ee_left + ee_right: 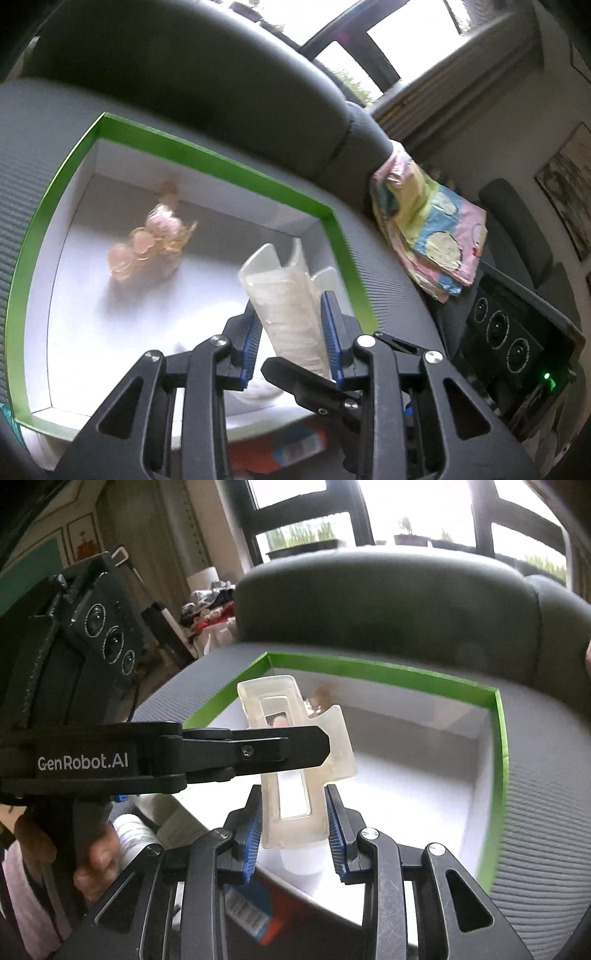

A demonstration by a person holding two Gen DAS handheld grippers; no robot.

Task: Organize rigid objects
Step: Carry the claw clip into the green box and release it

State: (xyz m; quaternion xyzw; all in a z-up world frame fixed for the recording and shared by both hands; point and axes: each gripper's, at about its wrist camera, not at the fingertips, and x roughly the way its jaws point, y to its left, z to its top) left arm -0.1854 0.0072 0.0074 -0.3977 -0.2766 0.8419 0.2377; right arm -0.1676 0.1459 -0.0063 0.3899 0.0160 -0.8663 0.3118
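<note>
On the left, the left gripper [291,336] has its blue pads [330,332] pressed on a translucent plastic case [286,295], held over the green-rimmed box [207,155] on the grey chair. Far in the box lies 1 cluster of pale pink beads [155,236]. To the right, the right gripper [293,834] clamps the same case's [295,771] near end. It looks light, stiff and slick; its flat long sides seem the safest hold.
</note>
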